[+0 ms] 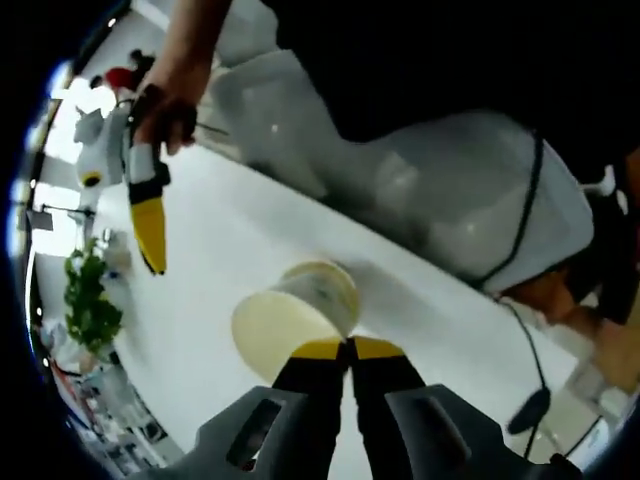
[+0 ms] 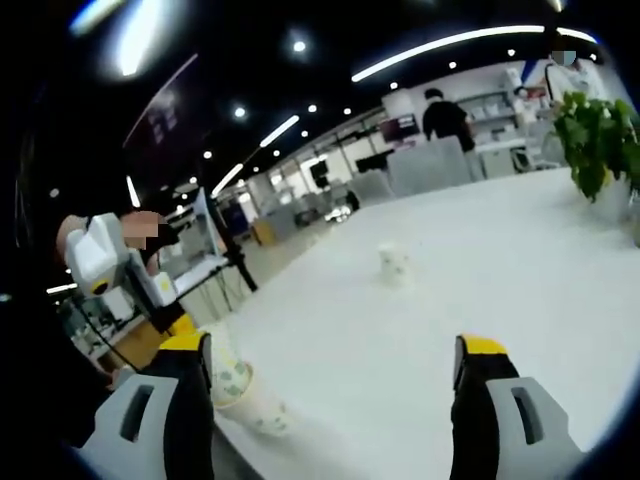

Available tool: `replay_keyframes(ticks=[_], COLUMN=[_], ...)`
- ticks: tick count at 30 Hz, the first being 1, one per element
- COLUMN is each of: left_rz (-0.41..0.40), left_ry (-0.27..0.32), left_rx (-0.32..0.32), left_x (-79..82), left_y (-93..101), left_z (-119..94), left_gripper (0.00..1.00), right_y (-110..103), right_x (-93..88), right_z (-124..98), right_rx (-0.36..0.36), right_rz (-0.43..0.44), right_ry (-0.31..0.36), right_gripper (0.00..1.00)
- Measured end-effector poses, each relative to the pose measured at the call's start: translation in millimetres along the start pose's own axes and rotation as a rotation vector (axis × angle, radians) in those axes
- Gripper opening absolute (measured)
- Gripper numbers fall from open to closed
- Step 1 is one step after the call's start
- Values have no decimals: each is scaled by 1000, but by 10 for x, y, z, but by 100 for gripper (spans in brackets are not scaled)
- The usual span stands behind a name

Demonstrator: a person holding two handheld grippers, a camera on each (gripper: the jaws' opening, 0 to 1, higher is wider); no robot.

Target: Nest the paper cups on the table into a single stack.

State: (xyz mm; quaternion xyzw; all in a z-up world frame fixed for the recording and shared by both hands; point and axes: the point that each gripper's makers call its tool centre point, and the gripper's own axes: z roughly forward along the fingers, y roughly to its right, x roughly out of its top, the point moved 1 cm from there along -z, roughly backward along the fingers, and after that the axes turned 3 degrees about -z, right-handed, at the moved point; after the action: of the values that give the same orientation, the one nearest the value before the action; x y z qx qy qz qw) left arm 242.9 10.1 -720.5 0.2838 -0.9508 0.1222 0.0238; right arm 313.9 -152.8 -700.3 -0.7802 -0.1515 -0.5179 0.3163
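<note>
Two grippers and, as far as can be counted, two separate groups of paper cups on a white surface [image 2: 520, 260]. In the left gripper view, the left gripper [image 1: 350, 350] has its fingers pressed together, pinching the rim of a cup stack [image 1: 300, 310] lying on its side, open mouth towards the camera, long axis pointing away. The right gripper [image 1: 150, 215] hangs far left, held by a hand [image 1: 165, 95]. In the right gripper view its fingers are spread wide; a lone cup [image 2: 394, 264] stands farther off, blurred. The tipped stack is partly hidden behind the near finger
</note>
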Motion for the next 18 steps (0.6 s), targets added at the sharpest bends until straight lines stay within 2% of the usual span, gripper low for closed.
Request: replay_keyframes(ticks=[3,10,15,17,18], left_rz=[-12,-37,-64,-111,-170], left_ry=[25,-3,17,24,68], left_rx=[-22,-49,-68,-81,-89], left_x=[39,-9,-2,3,66], left_y=[-1,18,34,49,43], left_z=[5,77,88,79,76], left_gripper=[1,1,1,1,1], right_y=[15,36,39,52,57], right_x=[5,-17,-32,-42,-42], right_z=[-7,-9,-4,-3,-4], right_rx=[1,-1,2,1,-1], right_rz=[3,20,21,26,25], right_ry=[5,7,2,-5,-5], right_gripper=[99,99,99,99,99])
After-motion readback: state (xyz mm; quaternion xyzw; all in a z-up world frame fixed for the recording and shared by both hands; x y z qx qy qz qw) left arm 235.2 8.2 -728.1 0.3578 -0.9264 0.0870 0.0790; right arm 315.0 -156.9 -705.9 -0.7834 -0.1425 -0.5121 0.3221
